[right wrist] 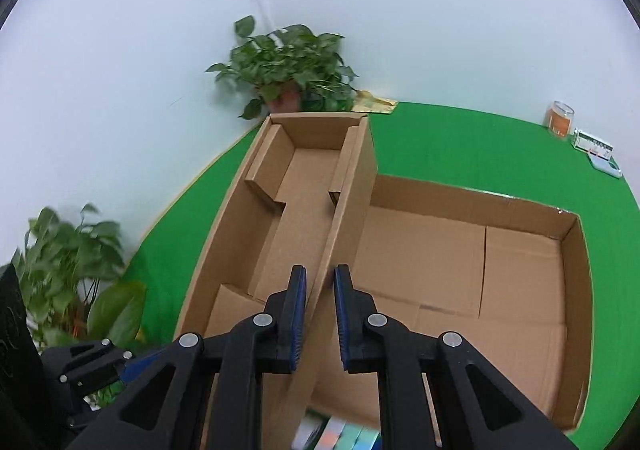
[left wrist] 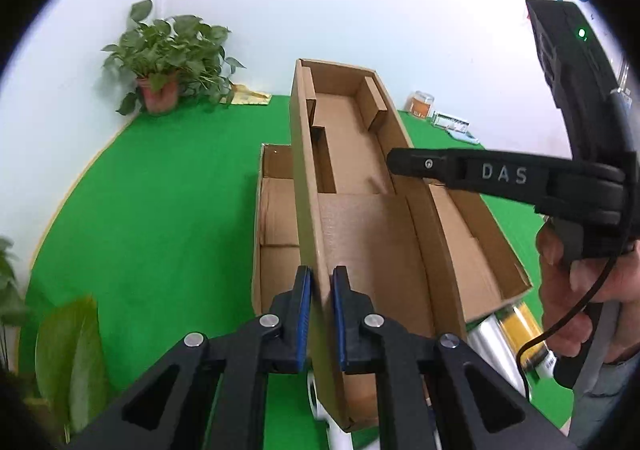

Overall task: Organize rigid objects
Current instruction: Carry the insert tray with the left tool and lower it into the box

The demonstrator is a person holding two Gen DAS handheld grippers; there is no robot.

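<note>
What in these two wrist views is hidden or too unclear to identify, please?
- Silver and yellow cylinder, left wrist view: mostly covered by the raised narrow cardboard box that the left gripper clamps; label unreadable.
- Small colourful boxes, right wrist view: cut off by the bottom edge and the right gripper.
- Orange jar, right wrist view: too small to read.

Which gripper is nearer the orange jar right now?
Right. The right gripper clamps the narrow box's wall on the orange jar's side; the left gripper clamps the opposite wall, farther away.
</note>
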